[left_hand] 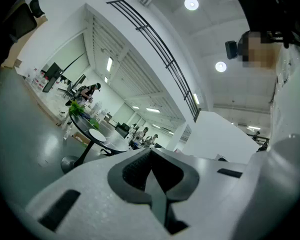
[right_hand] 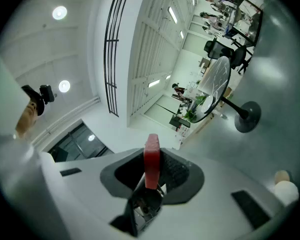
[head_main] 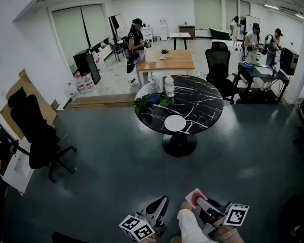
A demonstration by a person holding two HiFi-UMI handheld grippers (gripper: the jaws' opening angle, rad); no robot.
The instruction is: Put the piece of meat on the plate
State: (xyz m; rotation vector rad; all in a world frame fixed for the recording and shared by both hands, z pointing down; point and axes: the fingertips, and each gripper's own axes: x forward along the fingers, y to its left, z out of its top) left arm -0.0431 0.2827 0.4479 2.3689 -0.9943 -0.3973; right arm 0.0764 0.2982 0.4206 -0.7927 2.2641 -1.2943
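The white plate (head_main: 175, 123) lies on the near edge of a round black marble table (head_main: 197, 103), far ahead across the grey floor. A flat red piece of meat (head_main: 194, 197) stands on edge in my right gripper (head_main: 197, 200), which is shut on it at the bottom of the head view. In the right gripper view the meat (right_hand: 151, 160) sticks up between the dark pads. My left gripper (head_main: 161, 202) is beside it, to the left, its jaws shut with nothing between them (left_hand: 151, 156). The left gripper view shows the plate (left_hand: 96, 134) small and distant.
On the table stand a clear bottle (head_main: 169, 86) and green plants (head_main: 142, 104). A black office chair (head_main: 38, 135) is at the left, another chair (head_main: 218, 65) behind the table, and a wooden table (head_main: 167, 59) farther back. People stand in the background. My own leg (head_main: 190, 228) shows between the grippers.
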